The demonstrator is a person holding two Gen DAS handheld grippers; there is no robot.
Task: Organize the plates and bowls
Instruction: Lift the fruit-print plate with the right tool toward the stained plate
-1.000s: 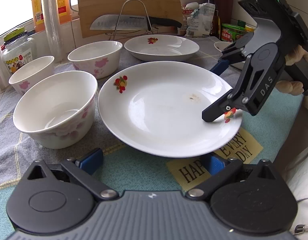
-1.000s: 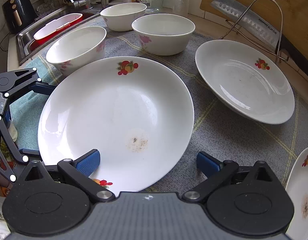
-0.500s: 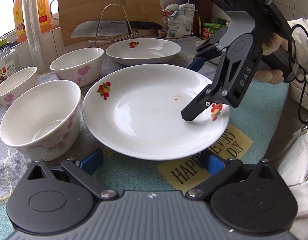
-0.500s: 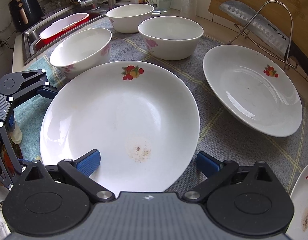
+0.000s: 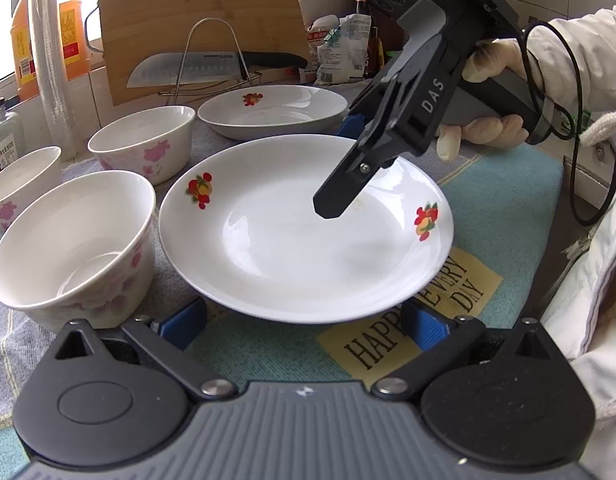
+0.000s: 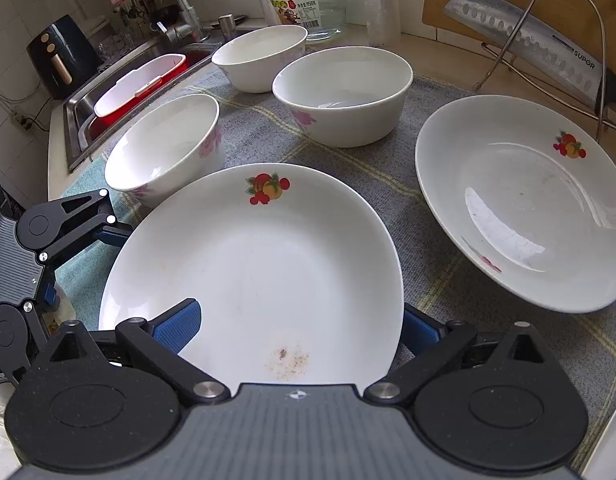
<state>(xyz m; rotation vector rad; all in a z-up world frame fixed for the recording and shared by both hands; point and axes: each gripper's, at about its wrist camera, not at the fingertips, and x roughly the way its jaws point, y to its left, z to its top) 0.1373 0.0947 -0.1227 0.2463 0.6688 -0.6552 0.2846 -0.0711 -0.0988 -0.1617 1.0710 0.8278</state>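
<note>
Counter (image 6: 420, 50) with grey mat (image 6: 368, 168) over it
Three bowls (image 6: 344, 94) and two plates (image 6: 520, 200) on mat; teal towel (image 5: 504, 204) at near edge.

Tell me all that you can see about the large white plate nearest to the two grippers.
The large white plate looks like glazed ceramic, round and shallow, with a fruit print on two opposite sides of its rim. A small brownish speckled stain marks its inside near the right gripper. It sits on the grey and teal cloth, beside a floral bowl. The right gripper's open fingers straddle its rim, one above the inside; the left gripper, also open, frames the opposite edge.
</note>
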